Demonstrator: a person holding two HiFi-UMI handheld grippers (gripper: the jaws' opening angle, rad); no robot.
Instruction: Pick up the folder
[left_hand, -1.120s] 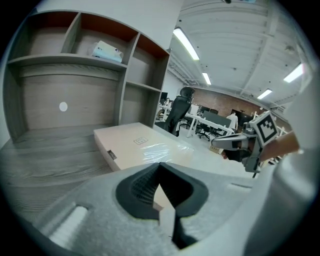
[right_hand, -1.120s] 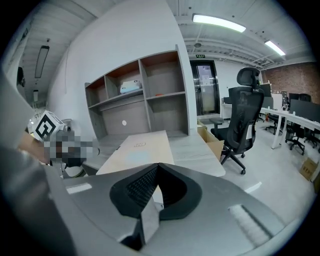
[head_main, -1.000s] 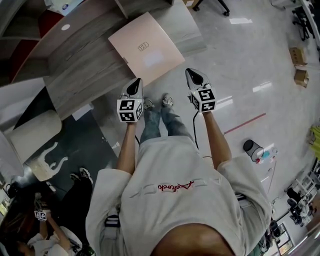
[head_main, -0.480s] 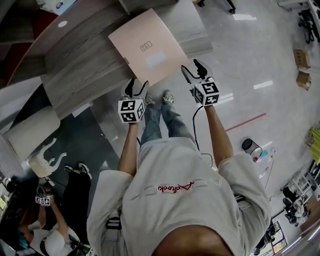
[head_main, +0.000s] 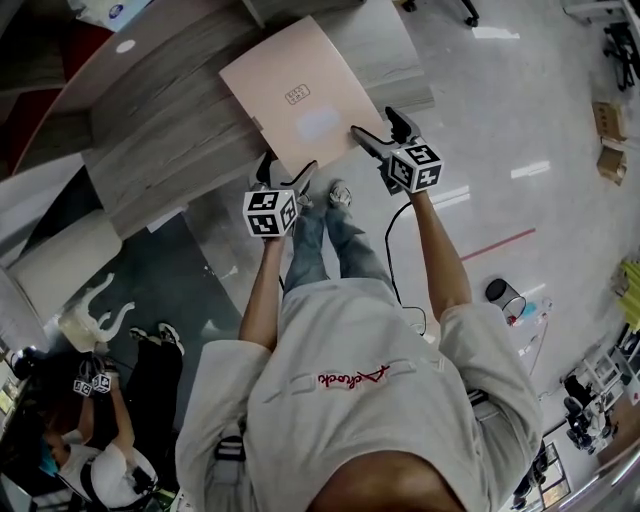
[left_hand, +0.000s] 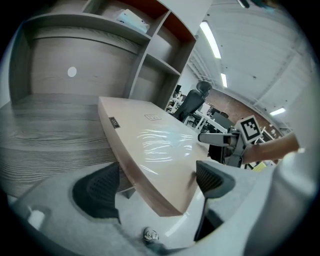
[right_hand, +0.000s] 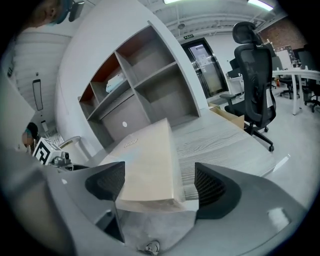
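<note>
Looks like the reach-in step: lines up the left gripper and right gripper at the two near corners of the folder, lying flat on the table and jutting past its front edge. Shows both sets of jaws just opened wide, with a corner between each pair, not yet pinched. Calls next for easing further onto the overhang, then closing both together before lifting level.

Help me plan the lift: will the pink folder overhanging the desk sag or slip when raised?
Probably stiff: the folder overhangs the desk without drooping. Its visible thickness suggests some weight. The glossy cover may be slippery.
</note>
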